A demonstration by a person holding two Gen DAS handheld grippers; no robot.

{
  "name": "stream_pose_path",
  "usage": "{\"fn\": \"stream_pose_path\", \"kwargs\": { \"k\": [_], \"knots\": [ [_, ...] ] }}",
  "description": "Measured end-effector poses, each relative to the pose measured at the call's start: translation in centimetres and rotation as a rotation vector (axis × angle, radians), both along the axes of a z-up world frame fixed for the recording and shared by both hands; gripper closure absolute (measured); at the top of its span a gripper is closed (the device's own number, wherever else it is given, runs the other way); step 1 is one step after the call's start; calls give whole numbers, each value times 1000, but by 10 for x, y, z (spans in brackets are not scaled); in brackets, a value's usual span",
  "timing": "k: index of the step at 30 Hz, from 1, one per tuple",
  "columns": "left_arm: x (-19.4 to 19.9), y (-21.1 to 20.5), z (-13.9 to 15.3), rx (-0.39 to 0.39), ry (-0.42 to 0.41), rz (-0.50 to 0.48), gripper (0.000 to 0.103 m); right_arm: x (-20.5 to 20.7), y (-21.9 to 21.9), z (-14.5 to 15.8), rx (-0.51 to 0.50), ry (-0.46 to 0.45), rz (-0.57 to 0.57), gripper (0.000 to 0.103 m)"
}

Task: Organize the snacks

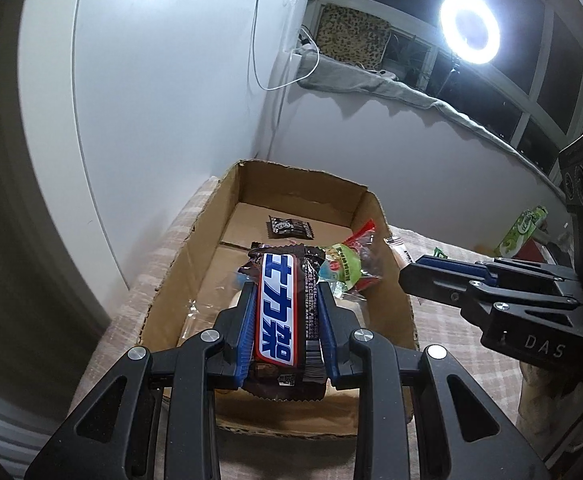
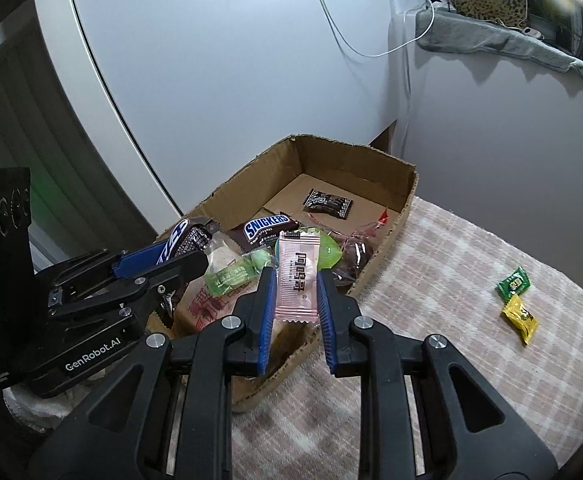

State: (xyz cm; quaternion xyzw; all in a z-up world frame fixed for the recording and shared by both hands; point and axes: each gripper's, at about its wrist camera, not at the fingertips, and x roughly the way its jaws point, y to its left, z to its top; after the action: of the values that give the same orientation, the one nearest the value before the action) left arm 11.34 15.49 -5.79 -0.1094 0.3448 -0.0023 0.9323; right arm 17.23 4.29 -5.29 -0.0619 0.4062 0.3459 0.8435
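My left gripper (image 1: 286, 292) is shut on a brown Snickers bar (image 1: 279, 312) and holds it above the near end of an open cardboard box (image 1: 207, 220). The left gripper also shows in the right wrist view (image 2: 187, 256). My right gripper (image 2: 293, 276) is shut on a pink snack packet (image 2: 296, 280) and holds it over the box's (image 2: 405, 196) right wall. The right gripper shows in the left wrist view (image 1: 411, 276). Inside the box lie another Snickers bar (image 2: 265, 229), a small black packet (image 2: 327, 202), green packets (image 2: 231, 276) and a red-and-clear bag (image 1: 361, 246).
The box stands on a pink checked cloth (image 2: 431, 280). A green candy (image 2: 512, 282) and a yellow candy (image 2: 520, 317) lie on the cloth to the right. A green package (image 1: 521, 228) sits at the far right. White walls stand behind, with a ring light (image 1: 469, 28) above.
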Motion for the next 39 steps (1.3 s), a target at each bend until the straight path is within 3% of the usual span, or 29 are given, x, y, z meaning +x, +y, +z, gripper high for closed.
{"fn": "stream_pose_path", "kwargs": {
  "k": [2, 4, 7, 8, 9, 21, 31, 36, 39],
  "knots": [
    [2, 1, -1, -2, 10, 6, 74, 1, 3, -1, -1, 3, 8, 81],
    [3, 0, -2, -2, 18, 5, 65, 0, 3, -1, -4, -8, 6, 80],
    [2, 1, -1, 1, 18, 10, 53, -2, 1, 0, 11, -9, 15, 59],
    [2, 1, -1, 0, 14, 13, 53, -2, -1, 1, 16, -13, 11, 48],
    [0, 1, 1, 0, 8, 16, 53, -3, -3, 2, 22, -18, 6, 46],
    [-14, -25, 11, -15, -37, -29, 53, 15, -63, 12, 101, 0, -122, 46],
    [-29, -66, 16, -29, -52, -128, 53, 77, -144, 0, 113, 93, -336, 46],
    [-34, -87, 17, -27, -47, -186, 53, 111, -152, -18, 19, 136, -355, 71],
    [-32, -94, 16, -20, -38, -207, 53, 134, -147, -30, -64, 168, -342, 79]
  ]
}}
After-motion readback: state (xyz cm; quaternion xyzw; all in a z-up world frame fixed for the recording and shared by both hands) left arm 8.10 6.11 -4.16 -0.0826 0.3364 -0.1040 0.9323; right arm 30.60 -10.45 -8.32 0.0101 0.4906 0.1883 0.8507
